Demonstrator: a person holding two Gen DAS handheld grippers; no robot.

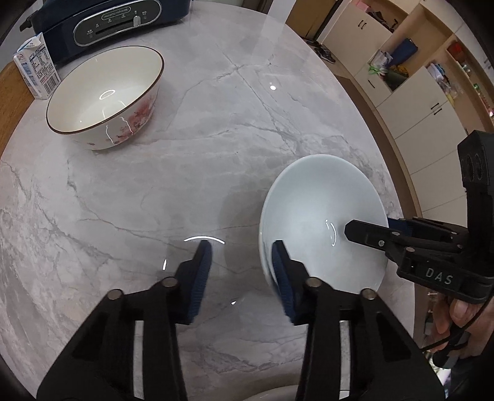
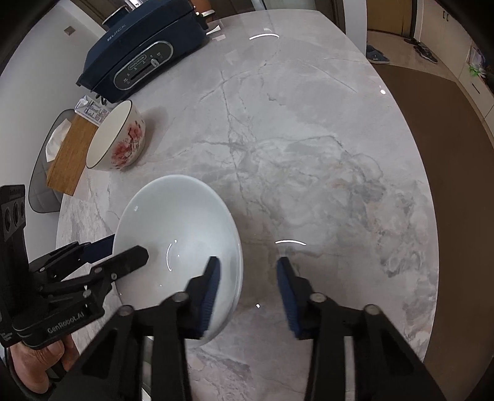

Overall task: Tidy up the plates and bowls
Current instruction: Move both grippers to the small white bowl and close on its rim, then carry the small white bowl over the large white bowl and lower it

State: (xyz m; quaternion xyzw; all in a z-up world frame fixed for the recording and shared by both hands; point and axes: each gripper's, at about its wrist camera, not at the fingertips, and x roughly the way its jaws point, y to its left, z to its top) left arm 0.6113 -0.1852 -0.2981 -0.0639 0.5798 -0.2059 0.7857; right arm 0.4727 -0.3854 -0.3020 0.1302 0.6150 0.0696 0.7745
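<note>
Left hand-held gripper (image 1: pixel 240 256) and right hand-held gripper (image 2: pixel 248 271) straddle bowl (image 1: pixel 308 197) rims (agape).

left gripper (image 1: pixel 242 265): jaws open wide | right gripper (image 2: pixel 248 279): jaws open wide (both angled down)

We are seeing a marble table (image 1: pixel 216 129) showing pale grey with darker grey veins. A plain pale bluish-white bowl (image 1: pixel 321 216) is contrasting with a cream bowl (image 1: pixel 105 92) that is wearing a dark brown rim and red-pink blossom prints on its side. Behind it, a navy-blue appliance (image 1: pixel 108 21) is showing a black, silver-ringed control panel, and a white carton (image 1: pixel 37 71) is carrying blue print. Both grippers are looking black with blue pads (image 1: pixel 200 271).
</note>
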